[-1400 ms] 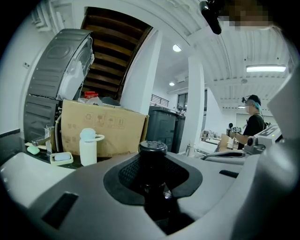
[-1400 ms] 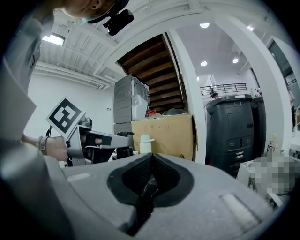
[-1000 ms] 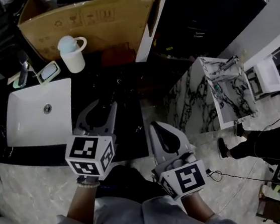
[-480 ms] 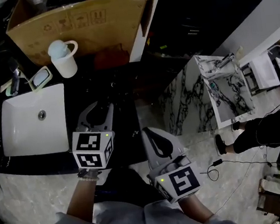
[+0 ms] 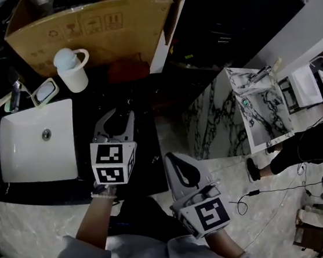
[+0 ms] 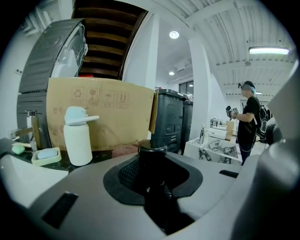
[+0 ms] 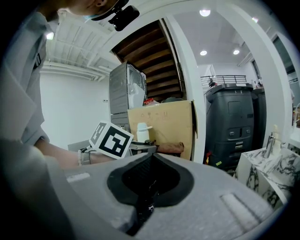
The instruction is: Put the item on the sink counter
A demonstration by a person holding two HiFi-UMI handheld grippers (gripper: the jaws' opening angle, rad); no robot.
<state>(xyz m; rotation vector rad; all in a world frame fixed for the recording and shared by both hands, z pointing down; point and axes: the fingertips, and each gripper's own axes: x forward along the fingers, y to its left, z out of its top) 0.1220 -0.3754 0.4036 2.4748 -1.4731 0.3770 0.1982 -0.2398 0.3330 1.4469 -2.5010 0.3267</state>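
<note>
Forward and lower than a second ago, the left tongs [image 5: 117, 114] hang over the black table [image 5: 147, 107] beside the sink [image 5: 31, 165], part-closed on a dark capped item [image 6: 152, 159], a small bottle I think. Meanwhile the right tongs [image 7: 151, 158] are pinched shut, empty. Placing step; next, ease down and release.

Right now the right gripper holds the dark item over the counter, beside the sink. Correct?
No: the left gripper holds the dark item; the left gripper view shows it between the jaws. The right gripper is shut, empty. The item is over the counter, beside the sink.
</note>
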